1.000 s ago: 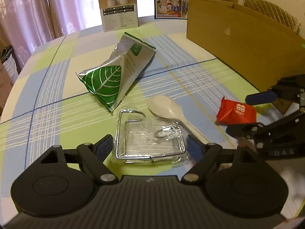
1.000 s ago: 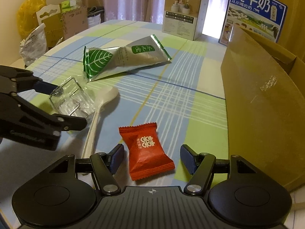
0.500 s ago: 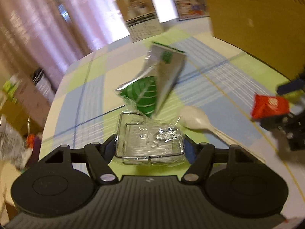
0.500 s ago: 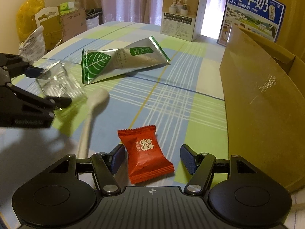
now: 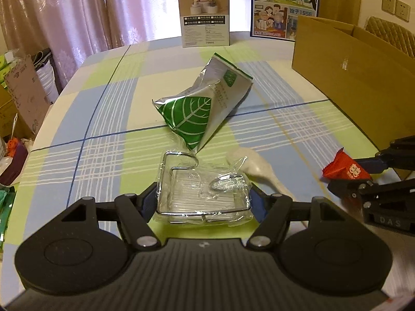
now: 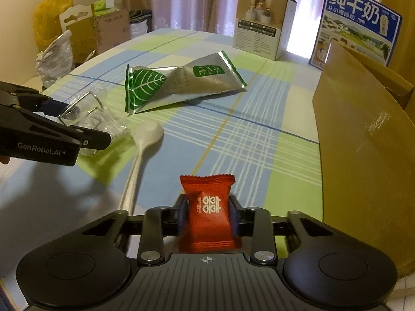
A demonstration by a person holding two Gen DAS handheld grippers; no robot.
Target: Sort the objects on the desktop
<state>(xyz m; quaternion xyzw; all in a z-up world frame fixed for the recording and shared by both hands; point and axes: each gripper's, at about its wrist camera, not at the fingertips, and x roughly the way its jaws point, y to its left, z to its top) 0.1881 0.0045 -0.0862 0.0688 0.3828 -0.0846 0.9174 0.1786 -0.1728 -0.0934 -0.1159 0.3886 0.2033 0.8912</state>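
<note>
My left gripper [image 5: 203, 202] is shut on a wire soap rack [image 5: 202, 189] wrapped in clear plastic, held just above the checked tablecloth; from the right wrist that rack [image 6: 88, 114] shows at the left. My right gripper [image 6: 207, 216] is shut on a red candy packet [image 6: 208, 210], lifted off the cloth; in the left wrist view the packet [image 5: 346, 168] hangs at the right edge. A white spoon [image 6: 144, 140] lies between the two grippers. Farther back rests a silver and green leaf pouch [image 5: 205, 111].
A large open cardboard box [image 6: 363, 140] stands along the right side of the table. A beige product box [image 5: 205, 15] and a blue milk carton [image 5: 285, 5] stand at the far edge. Bags and cartons [image 6: 77, 33] crowd the floor beyond the left edge.
The right gripper shut on the red candy packet and raised it off the cloth. The left gripper shut on the wrapped wire rack and lifted it.
</note>
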